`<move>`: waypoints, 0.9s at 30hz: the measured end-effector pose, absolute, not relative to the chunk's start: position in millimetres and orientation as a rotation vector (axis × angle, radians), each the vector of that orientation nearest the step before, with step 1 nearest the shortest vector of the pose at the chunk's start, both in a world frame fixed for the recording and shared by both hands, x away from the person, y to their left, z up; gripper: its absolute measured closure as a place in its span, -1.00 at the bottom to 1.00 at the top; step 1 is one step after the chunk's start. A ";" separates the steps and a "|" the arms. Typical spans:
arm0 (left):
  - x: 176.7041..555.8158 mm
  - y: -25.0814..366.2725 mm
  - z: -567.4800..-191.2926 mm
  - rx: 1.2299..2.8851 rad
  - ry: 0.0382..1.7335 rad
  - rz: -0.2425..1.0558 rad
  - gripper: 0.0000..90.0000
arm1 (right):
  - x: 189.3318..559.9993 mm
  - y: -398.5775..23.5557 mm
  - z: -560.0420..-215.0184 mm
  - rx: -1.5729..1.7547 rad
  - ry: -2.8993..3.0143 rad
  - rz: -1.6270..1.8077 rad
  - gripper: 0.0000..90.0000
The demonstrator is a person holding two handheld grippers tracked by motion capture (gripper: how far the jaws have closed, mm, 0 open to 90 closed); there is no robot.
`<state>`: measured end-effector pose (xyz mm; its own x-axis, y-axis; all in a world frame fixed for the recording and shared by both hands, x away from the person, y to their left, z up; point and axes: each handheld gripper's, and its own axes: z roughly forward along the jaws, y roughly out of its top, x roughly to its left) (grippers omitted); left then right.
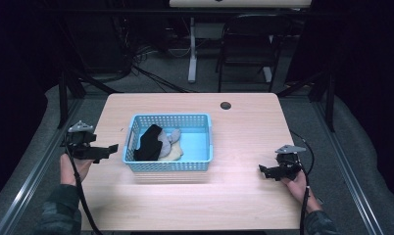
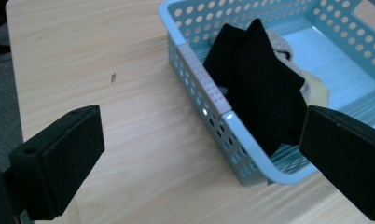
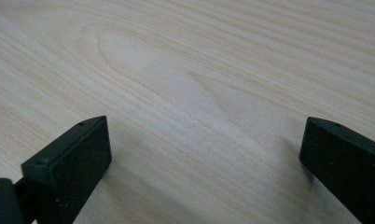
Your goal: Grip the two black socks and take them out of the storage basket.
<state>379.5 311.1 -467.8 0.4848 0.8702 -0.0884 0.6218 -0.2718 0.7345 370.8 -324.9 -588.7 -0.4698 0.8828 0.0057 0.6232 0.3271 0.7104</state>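
Unlabelled blue basket (image 1: 169, 166) of socks (image 1: 149, 143), left claw (image 1: 108, 150) beside

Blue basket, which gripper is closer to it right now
Left. The left gripper sits open just off the blue basket's left wall, aimed at it. The right gripper is farther away, over bare table to its right.

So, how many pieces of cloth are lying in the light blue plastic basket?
3: a black cloth against the left wall of the basket, a grey one beside it, and a cream one underneath. More may be hidden below.
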 end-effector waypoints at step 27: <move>447.8 222.3 -446.1 2.220 1.067 0.263 -1.00 | 369.9 -324.3 -588.8 1.342 2.207 0.936 -0.95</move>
<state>447.8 222.3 -446.1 0.6480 0.7555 -0.0959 0.6247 -0.4552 0.6345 369.9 -324.3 -588.8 -0.4646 0.8854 0.0115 0.6235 0.3179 0.7143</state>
